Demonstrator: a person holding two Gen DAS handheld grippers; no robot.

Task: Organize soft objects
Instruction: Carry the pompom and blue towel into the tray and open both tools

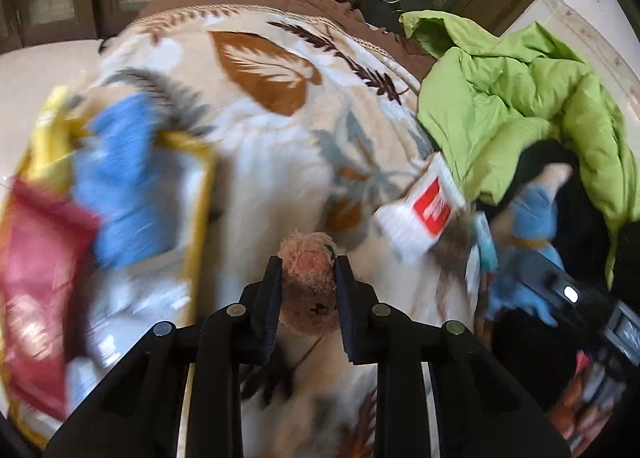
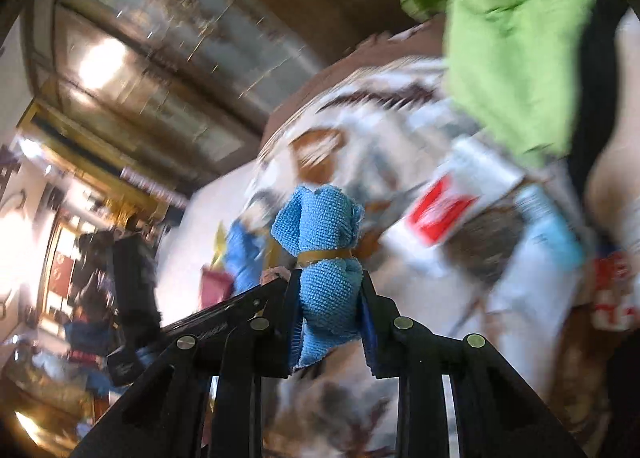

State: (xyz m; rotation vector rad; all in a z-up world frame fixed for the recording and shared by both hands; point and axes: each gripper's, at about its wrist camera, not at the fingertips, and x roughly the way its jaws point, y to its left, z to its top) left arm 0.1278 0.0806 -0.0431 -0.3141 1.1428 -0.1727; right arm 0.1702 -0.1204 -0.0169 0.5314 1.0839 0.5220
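My left gripper is shut on a small brown and pink plush toy, held just above the leaf-patterned blanket. My right gripper is shut on a rolled blue microfibre cloth tied with a tan band. A second blue cloth, blurred, lies at the left on a yellow-edged item beside a dark red piece. The same blue cloth shows beyond the left gripper's tip in the right wrist view, where the plush toy peeks out.
A crumpled lime-green duvet fills the right side of the bed, with dark fabric under it. A white packet with a red label lies on the blanket near it. A blue-gloved hand and the other black tool are at the right. Glass-fronted wooden cabinets stand behind.
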